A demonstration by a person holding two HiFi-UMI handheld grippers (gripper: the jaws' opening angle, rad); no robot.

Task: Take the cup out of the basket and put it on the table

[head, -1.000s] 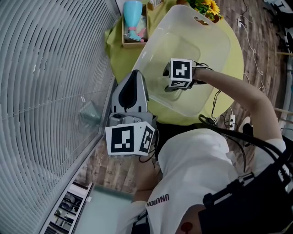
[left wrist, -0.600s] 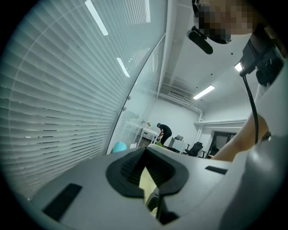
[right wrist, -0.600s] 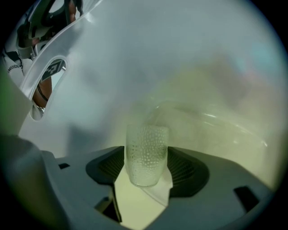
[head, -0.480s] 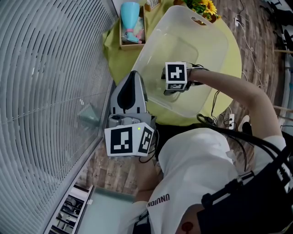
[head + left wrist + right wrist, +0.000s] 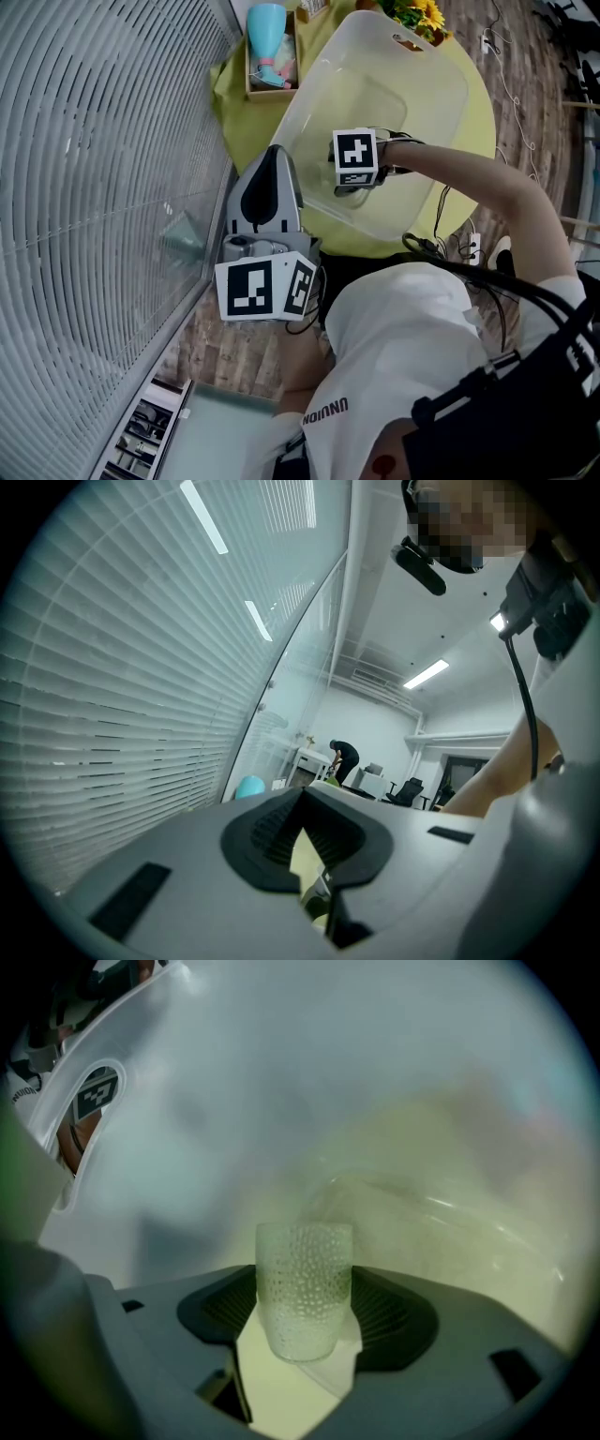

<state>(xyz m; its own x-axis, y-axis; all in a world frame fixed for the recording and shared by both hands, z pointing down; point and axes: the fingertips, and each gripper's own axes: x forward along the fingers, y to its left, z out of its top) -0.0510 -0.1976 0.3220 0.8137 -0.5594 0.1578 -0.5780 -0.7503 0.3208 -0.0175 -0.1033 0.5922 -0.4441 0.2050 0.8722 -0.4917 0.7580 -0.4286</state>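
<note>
**Friend:** Where is the cup?

**Me:** The cup (image 5: 303, 1299) is standing up inside the clear basket (image 5: 441, 89). It is right between the two fingers of my right gripper (image 5: 305, 1277).

**Friend:** Have you got it?

**Me:** Not yet. Those fingers are opening wide, one on each side of the cup. I don't think they are squeezing it.

**Friend:** What should you do now?

**Me:** I think I should push in a little so the cup sits deep between the pads. Then I should close slowly and hold it in the middle. It looks like bumpy glass, so it may slip. Then I lift it straight up over the basket wall and put it on the yellow table (image 5: 230, 89).

**Friend:** And your other hand?

**Me:** My left gripper (image 5: 302, 808) is pinched closed with nothing in it. It is outside the basket.
</note>
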